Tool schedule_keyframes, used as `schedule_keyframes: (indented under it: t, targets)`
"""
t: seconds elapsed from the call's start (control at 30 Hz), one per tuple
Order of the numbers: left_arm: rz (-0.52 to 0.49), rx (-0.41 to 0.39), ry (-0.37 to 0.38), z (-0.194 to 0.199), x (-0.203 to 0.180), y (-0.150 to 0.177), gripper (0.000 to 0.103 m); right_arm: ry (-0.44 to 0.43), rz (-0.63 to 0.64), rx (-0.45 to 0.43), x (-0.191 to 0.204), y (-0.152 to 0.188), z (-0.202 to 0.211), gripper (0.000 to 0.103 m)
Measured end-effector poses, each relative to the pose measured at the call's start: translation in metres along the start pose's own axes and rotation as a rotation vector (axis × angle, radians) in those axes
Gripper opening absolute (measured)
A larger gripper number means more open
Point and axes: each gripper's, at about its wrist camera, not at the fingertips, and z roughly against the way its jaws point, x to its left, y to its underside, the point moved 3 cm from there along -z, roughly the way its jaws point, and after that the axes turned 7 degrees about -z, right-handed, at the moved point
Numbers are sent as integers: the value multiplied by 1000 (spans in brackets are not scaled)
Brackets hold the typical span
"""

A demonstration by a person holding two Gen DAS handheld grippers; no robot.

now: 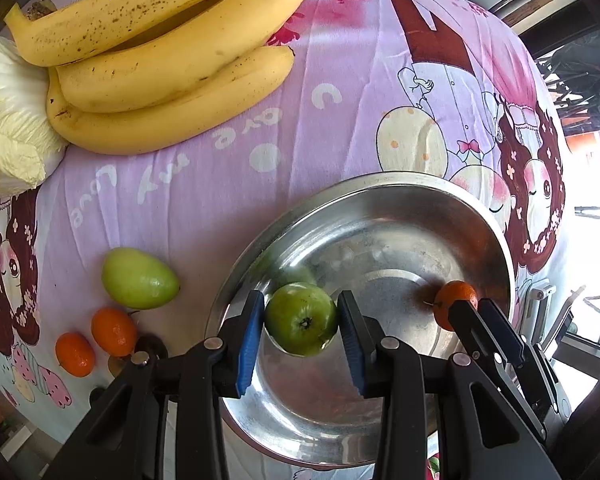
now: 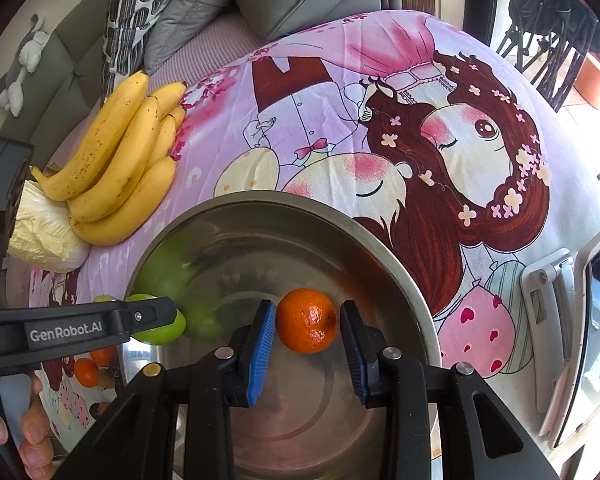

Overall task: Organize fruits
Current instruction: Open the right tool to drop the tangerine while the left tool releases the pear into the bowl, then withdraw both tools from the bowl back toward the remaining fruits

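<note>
A steel bowl (image 1: 480, 216) stands on the pink cartoon cloth; it also shows in the right wrist view (image 2: 380, 240). My left gripper (image 1: 302, 320) holds a round green fruit (image 1: 300, 318) over the bowl's near left side, pads touching both sides. My right gripper (image 2: 306, 320) holds a mandarin (image 2: 306, 320) over the bowl, its left pad touching and a small gap showing at the right pad. The mandarin (image 1: 456, 300) and right gripper show at right in the left wrist view. The left gripper's green fruit (image 2: 160, 330) shows at left in the right wrist view.
A bunch of bananas (image 1: 160, 60) lies far left, beside a cabbage (image 1: 8, 120). A second green fruit (image 1: 138, 278) and two mandarins (image 1: 114, 330) (image 1: 75, 354) lie on the cloth left of the bowl. Sofa cushions (image 2: 180, 12) lie behind.
</note>
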Motion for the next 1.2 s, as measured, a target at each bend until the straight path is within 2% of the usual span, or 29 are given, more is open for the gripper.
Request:
schedule_keyframes:
  t: [0.17, 0.33, 0.6, 0.67, 0.83, 0.9, 1.07, 1.2]
  targets:
    - [-4, 6, -10, -10, 9, 4, 52, 31, 27, -1, 5, 1, -1, 40]
    - [-20, -6, -19, -1, 7, 9, 53, 46, 50, -2, 9, 2, -2, 42]
    - [-34, -31, -43, 20, 14, 24, 54, 56, 48, -36, 7, -1, 7, 62]
    - [-32, -37, -52, 25, 20, 30, 54, 70, 53, -43, 7, -2, 8, 71]
    - [6, -55, -67, 35, 43, 43, 56, 71, 57, -35, 8, -2, 6, 75]
    - [31, -60, -72, 35, 55, 48, 73, 77, 67, -32, 10, 0, 5, 77]
    - [85, -52, -79, 33, 86, 61, 75, 67, 88, -13, 15, 3, 2, 82]
    - [112, -41, -87, 26, 104, 72, 80, 62, 103, -1, 17, 6, -1, 85]
